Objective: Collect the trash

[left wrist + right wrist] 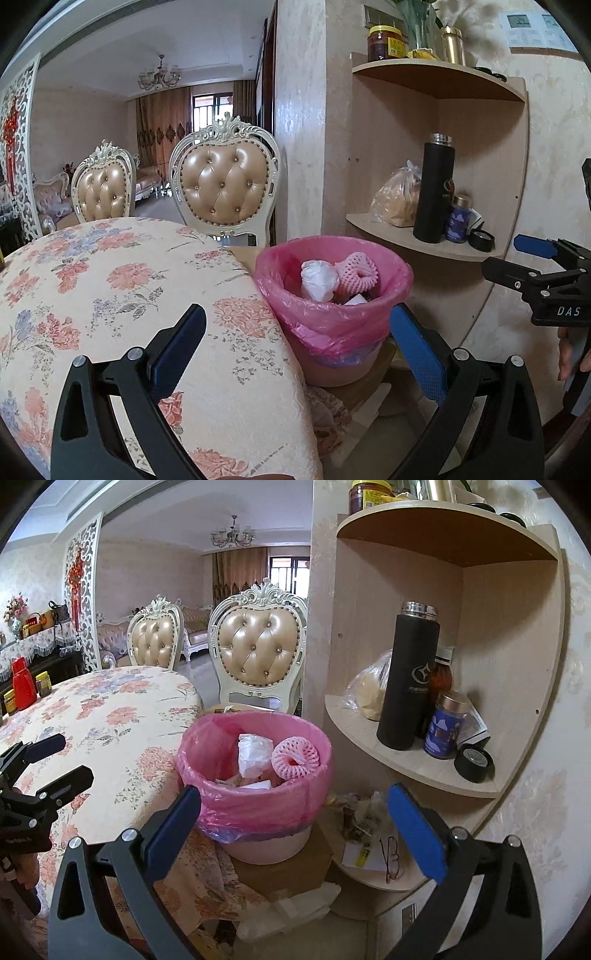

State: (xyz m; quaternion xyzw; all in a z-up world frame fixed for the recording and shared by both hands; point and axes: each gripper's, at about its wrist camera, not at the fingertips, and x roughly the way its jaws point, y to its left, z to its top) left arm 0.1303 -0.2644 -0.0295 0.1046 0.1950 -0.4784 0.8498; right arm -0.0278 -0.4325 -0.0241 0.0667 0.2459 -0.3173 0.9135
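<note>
A: Trash sits inside the bin [255, 775] already: a crumpled white wad [255, 755] and a pink foam fruit net [295, 757], touching each other near the top of the pink liner [236, 805], with paper scraps under them.

B: So most of the collecting looks done?

A: I'd judge so. The floral surface [129, 295] shows no litter in the left view. Loose scraps [360, 812] lie on the low shelf just beside the bin; I can't tell whether they count as trash.

B: And the bin itself?

A: Pale pink, upright on a cardboard box [280, 877], wedged between the surface's edge and the corner shelf unit [406, 771]. The liner is folded over the rim and looks fairly full.

B: Hands?

A: The left gripper [299, 343] is spread wide, holding nothing. The right gripper [295, 818] is likewise released and empty, framing the bin.
</note>
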